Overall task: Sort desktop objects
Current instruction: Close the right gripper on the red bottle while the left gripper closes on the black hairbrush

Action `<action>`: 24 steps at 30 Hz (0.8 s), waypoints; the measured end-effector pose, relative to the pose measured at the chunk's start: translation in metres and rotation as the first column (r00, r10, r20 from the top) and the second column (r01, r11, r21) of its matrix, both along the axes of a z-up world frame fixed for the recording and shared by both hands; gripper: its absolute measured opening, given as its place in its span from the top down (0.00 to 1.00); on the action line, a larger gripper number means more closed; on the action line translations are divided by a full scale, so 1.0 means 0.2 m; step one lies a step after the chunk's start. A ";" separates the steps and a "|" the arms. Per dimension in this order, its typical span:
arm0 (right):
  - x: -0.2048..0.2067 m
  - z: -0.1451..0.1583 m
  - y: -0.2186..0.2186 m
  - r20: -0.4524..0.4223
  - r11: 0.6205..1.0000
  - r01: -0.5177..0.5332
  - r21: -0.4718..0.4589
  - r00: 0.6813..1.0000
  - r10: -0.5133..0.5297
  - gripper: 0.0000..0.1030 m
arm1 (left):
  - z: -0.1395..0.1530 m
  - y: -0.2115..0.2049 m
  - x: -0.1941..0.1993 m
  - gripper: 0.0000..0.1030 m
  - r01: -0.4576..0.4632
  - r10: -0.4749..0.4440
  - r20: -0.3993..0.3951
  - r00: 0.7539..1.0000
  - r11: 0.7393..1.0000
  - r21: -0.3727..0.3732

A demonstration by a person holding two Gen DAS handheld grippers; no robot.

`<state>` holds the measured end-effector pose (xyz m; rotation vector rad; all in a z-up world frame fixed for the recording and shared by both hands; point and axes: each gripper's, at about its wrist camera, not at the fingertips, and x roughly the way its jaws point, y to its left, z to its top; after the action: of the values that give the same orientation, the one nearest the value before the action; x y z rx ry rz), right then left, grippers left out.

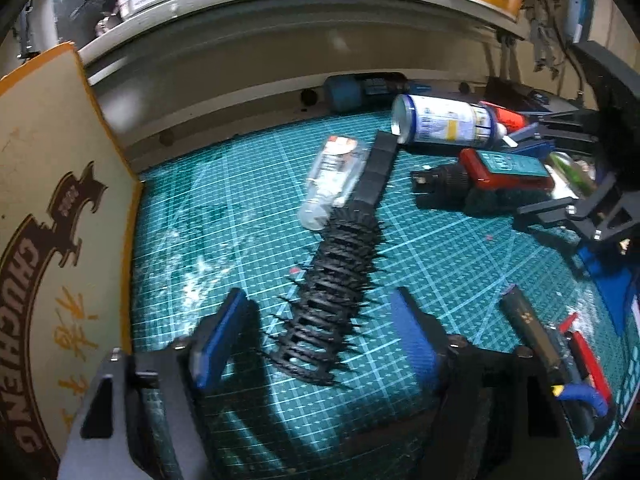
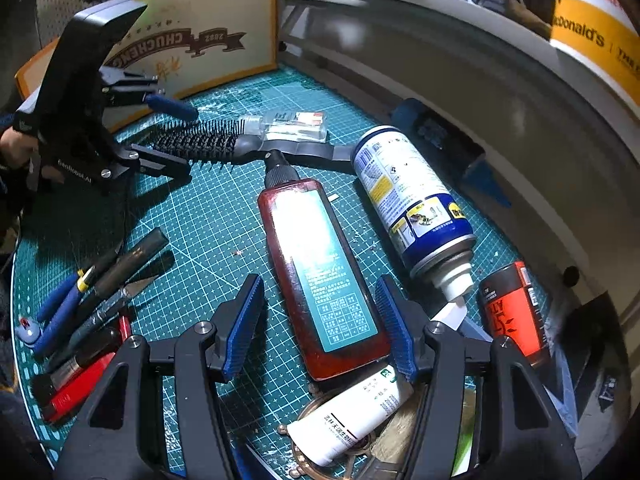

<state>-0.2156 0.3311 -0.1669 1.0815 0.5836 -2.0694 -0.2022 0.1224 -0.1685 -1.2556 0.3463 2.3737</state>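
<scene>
Both grippers are spread wide, left gripper (image 1: 316, 336) straddling the black round brush (image 1: 328, 300) lying on the green mat (image 1: 240, 216), right gripper (image 2: 320, 320) around the red bottle (image 2: 320, 276), so I'd close low, squarely across each body.

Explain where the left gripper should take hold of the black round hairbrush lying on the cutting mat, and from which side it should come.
Probably grip the bristled barrel of the hairbrush, coming from above. It lies flat along the left gripper axis, already between the open fingers, so they can close across its width. The smooth handle is likely the worse choice: a clear bottle lies against it.
</scene>
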 end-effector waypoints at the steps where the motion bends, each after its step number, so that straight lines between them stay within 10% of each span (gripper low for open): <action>1: 0.00 0.00 0.00 -0.002 1.000 0.002 0.001 1.000 -0.002 0.46 | 0.00 0.01 0.00 0.40 0.011 -0.011 -0.002 1.000 1.000 0.000; 11: -0.01 -0.02 -0.04 -0.006 1.000 0.025 -0.005 1.000 -0.025 0.47 | 0.00 0.09 -0.01 0.58 0.055 -0.055 -0.016 0.998 0.998 -0.025; 24: -0.01 -0.01 -0.06 0.009 0.999 0.031 -0.044 1.000 -0.030 0.64 | -0.01 0.09 -0.06 0.32 0.017 -0.020 -0.047 0.999 0.999 -0.048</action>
<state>-0.2185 0.3193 -0.1684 1.0795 0.5184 -2.0932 -0.2142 0.1403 -0.1704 -1.2127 0.4296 2.3962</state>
